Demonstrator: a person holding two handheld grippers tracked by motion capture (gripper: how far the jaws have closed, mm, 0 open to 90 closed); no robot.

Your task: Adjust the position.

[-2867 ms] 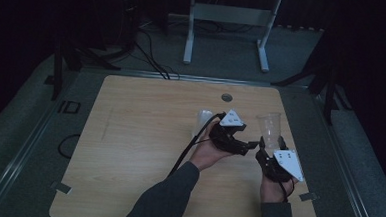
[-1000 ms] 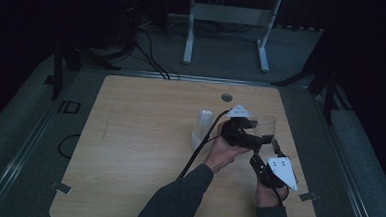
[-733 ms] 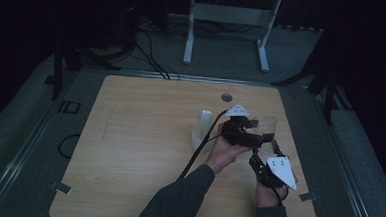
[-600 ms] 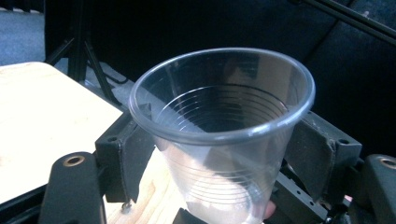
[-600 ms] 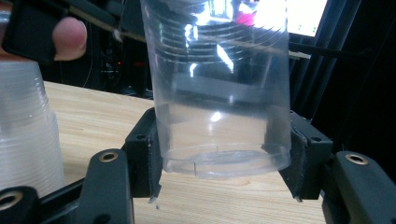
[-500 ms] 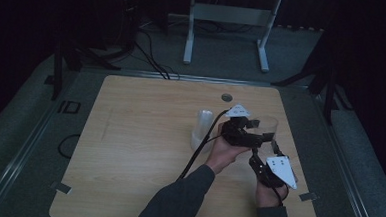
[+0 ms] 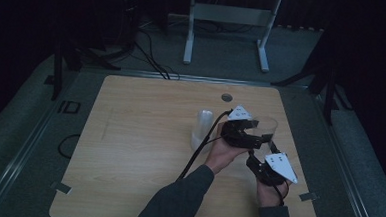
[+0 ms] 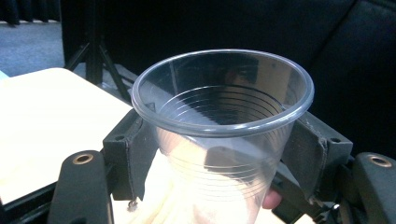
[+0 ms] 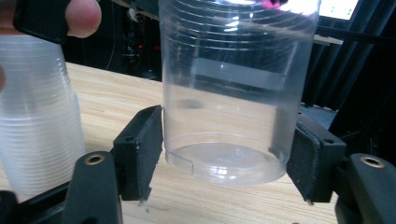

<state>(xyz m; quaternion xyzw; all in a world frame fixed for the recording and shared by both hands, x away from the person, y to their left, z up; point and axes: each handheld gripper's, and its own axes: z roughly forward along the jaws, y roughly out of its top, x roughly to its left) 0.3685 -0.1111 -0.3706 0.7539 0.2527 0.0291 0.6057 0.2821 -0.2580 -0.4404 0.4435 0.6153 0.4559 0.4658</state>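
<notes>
A handover is under way at the right side of the table (image 7: 144, 136). A clear cup (image 8: 219, 135) sits between both pairs of tongs. The left gripper (image 7: 257, 136) has just been closing and now clamps the cup high on its wall, just below the rim, the pads pressed against the plastic on either side. The right gripper (image 7: 256, 159) has just been opening; its jaws flank the base of the cup (image 9: 229, 116), the left pad looking close to the wall, the right one standing off with a gap. Whether that left pad touches is hard to tell through the clear plastic. The cup appears lifted a little off the wood, though the dim high view leaves that unsure. A stack of cups (image 7: 201, 129) stands upright just to the left.

Next, I'd say the right tongs should back clear of the base without nudging it, leaving the left hand to carry the cup alone.
</notes>
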